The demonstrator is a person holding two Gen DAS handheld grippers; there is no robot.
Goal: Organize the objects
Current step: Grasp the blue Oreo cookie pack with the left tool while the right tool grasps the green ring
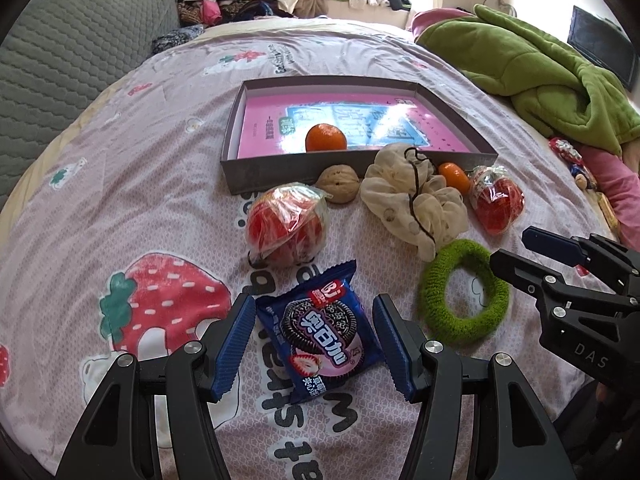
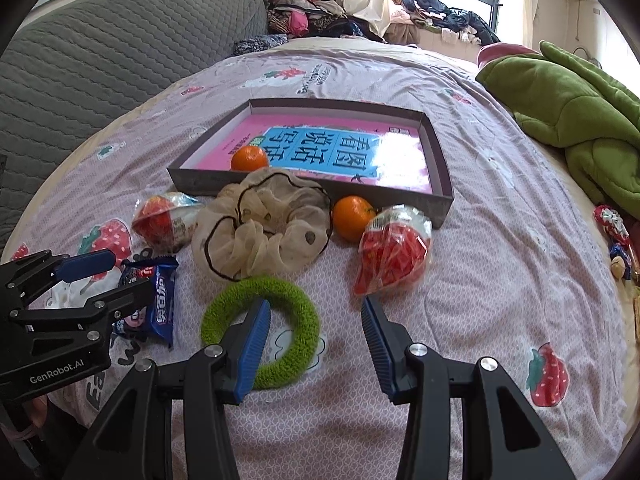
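Note:
A blue cookie packet (image 1: 320, 328) lies flat on the bedsheet between the fingers of my left gripper (image 1: 316, 344), which is open and straddles it, pads close to its sides. My right gripper (image 2: 316, 332) is open over a green knitted ring (image 2: 280, 288), its left finger above the ring's hole. Beyond lie a cream scrunchie (image 1: 412, 200), a walnut (image 1: 338, 184), two red snack bags (image 1: 286, 224) (image 1: 496, 200) and a tangerine (image 1: 454, 178). A grey box (image 1: 272, 178) holds a pink book and another tangerine (image 1: 326, 138).
A green blanket (image 1: 540, 68) is heaped at the right of the bed, with candy wrappers (image 1: 564, 152) below it. A grey quilted cushion (image 1: 72, 52) stands at the left, and a pile of clothes (image 1: 224, 0) lies at the far end.

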